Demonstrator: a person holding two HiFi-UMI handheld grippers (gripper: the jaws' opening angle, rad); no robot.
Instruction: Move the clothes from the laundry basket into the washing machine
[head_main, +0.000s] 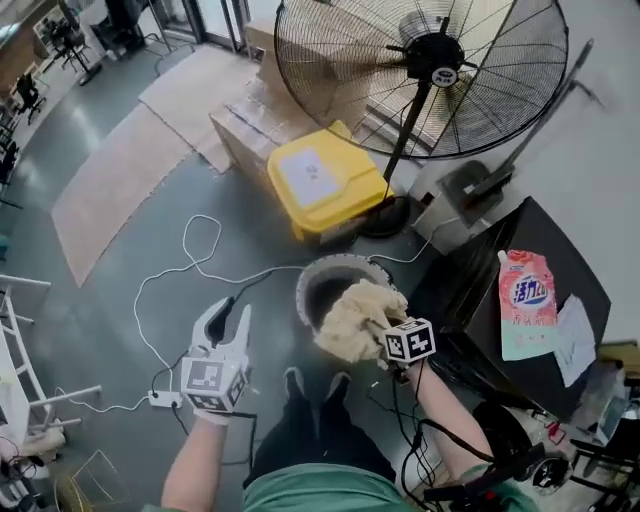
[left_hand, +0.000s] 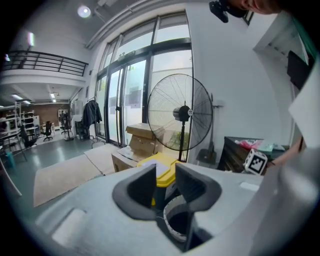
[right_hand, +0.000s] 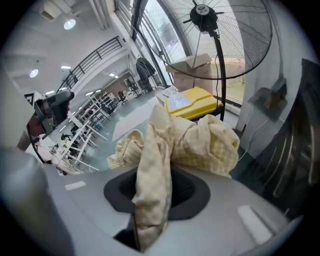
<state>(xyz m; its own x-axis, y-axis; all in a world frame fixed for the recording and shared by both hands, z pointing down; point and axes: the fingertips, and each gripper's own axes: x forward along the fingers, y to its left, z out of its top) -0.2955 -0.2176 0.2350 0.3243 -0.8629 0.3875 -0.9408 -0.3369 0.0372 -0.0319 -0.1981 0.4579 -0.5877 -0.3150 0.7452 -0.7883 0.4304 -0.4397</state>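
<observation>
The right gripper (head_main: 383, 330) was clamped on a bunched yellow cloth (head_main: 355, 312), which hung over the round basket (head_main: 303, 290). The dark washing machine (head_main: 480, 290) lay to that gripper's right, nearer it than the left gripper (head_main: 230, 320), whose jaws stood slightly apart with nothing between them, so the carry would likely go rightward

Pale yellow checked garment (head_main: 352, 312), bunched and crumpled, pinched between the jaws of the right gripper (right_hand: 152, 192), with one fold trailing down through them. Hangs over the round laundry basket (head_main: 338, 262), upright on the grey floor, dark inside. Just beside it to the right, the black washing machine (head_main: 470, 290).
</observation>
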